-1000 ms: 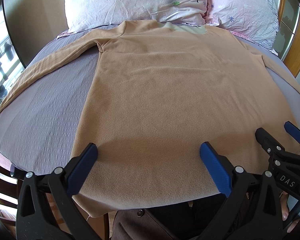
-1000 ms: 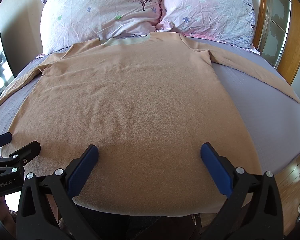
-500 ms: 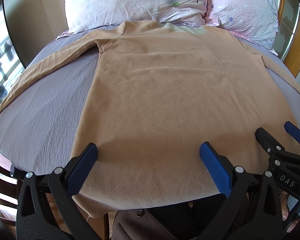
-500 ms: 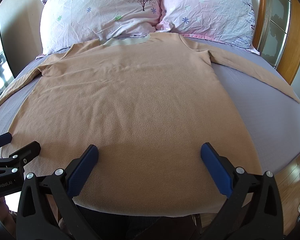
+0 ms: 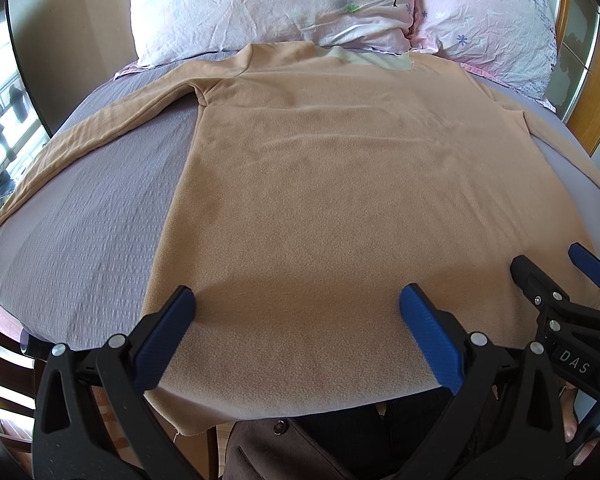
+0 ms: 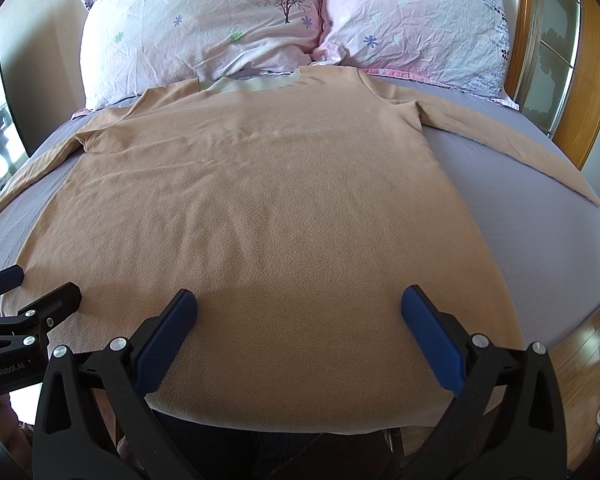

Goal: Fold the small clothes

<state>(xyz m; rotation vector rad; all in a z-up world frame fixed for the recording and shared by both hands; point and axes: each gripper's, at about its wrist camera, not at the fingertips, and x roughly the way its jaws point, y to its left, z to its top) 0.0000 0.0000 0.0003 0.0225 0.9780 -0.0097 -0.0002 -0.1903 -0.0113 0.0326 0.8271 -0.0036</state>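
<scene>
A tan long-sleeved fleece shirt point(image 5: 340, 184) lies flat on the bed, hem toward me, pale collar at the pillows, both sleeves spread out; it also fills the right wrist view point(image 6: 260, 208). My left gripper point(image 5: 296, 304) is open and empty, hovering over the hem near the shirt's left side. My right gripper point(image 6: 298, 304) is open and empty over the hem toward the right side. The right gripper shows at the right edge of the left wrist view point(image 5: 556, 276). The left gripper shows at the left edge of the right wrist view point(image 6: 28, 296).
The shirt rests on a lilac bed sheet point(image 5: 84, 232). Two floral pillows point(image 6: 204, 28) lie at the head. A wooden frame point(image 6: 592, 72) runs along the right side. The bed's near edge is just below the hem; my dark clothing shows beneath it.
</scene>
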